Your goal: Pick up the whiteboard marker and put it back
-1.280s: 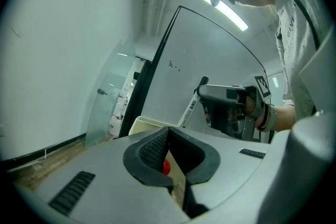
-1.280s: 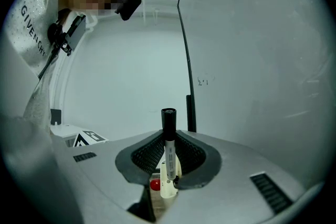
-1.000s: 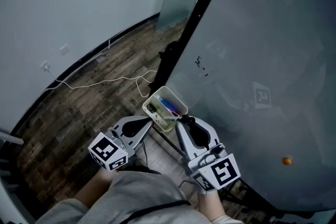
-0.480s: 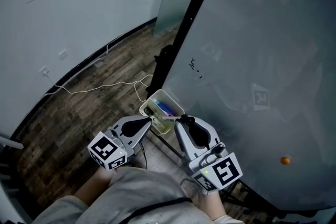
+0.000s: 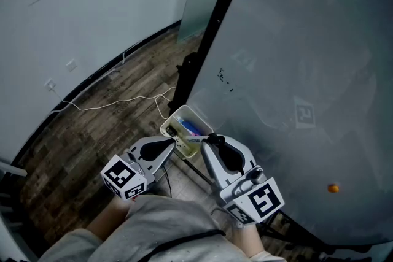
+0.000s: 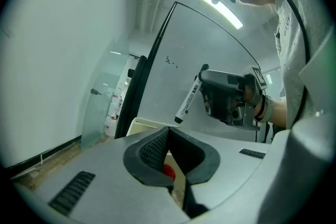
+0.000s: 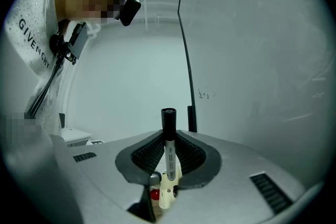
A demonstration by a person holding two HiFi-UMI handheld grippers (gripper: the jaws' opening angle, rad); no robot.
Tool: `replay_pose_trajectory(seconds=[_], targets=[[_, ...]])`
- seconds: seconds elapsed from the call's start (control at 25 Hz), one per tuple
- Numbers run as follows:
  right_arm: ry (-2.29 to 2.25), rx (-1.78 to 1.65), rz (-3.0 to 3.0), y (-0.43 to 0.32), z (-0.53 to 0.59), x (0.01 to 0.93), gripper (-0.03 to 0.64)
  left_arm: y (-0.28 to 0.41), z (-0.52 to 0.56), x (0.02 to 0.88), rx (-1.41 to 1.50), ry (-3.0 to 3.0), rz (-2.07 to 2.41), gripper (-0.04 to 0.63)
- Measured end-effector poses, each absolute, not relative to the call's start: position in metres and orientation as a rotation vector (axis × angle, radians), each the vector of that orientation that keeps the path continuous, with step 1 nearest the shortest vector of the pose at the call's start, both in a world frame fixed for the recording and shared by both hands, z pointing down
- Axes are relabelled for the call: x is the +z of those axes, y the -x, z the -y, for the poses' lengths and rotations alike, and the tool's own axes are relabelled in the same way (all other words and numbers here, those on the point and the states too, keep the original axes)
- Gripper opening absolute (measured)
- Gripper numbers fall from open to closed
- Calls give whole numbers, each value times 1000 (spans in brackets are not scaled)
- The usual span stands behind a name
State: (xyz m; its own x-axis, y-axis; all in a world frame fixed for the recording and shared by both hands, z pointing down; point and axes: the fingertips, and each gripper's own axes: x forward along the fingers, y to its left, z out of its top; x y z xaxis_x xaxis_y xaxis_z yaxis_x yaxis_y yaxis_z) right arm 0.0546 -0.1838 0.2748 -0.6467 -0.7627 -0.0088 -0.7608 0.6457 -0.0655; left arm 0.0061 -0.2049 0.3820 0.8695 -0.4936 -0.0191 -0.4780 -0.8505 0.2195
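As the head view shows, the right tool [image 5: 207, 139] pinches the whiteboard marker [image 5: 197, 138] just over the tray [image 5: 174, 117]. In the left gripper view, the left tool [image 6: 169, 131] is pressed together, empty. In the right gripper view, the marker looks light, stiff and smooth; mid-barrel suits.

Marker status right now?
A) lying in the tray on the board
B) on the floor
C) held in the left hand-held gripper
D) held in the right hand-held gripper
D: the right gripper view shows the marker standing upright, clamped between the pads of the right hand-held gripper, while the left hand-held gripper has its jaws together on nothing.
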Motion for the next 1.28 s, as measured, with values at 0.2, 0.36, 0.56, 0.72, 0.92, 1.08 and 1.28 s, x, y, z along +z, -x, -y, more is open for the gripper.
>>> replay_pose_trajectory(seconds=[0.2, 0.36, 0.56, 0.72, 0.92, 1.08, 1.28], targets=[[1299, -86, -2817, -54, 185, 275, 75, -5, 207, 381, -111, -2841, 751, 15], [1295, -82, -2813, -52, 184, 272, 75, -3, 206, 381, -108, -2848, 749, 15], [1298, -77, -2815, -51, 184, 272, 75, -1, 207, 381, -113, -2848, 749, 15], [1302, -78, -2818, -49, 184, 273, 75, 0, 207, 384, -122, -2851, 744, 15], [1312, -84, -2818, -49, 185, 276, 75, 3, 207, 383, -123, -2832, 755, 15], [1317, -93, -2816, -51, 186, 279, 75, 5, 208, 381, -141, -2825, 759, 15], [1324, -152, -2816, -54, 187, 295, 75, 9, 207, 385, -128, -2811, 783, 15]])
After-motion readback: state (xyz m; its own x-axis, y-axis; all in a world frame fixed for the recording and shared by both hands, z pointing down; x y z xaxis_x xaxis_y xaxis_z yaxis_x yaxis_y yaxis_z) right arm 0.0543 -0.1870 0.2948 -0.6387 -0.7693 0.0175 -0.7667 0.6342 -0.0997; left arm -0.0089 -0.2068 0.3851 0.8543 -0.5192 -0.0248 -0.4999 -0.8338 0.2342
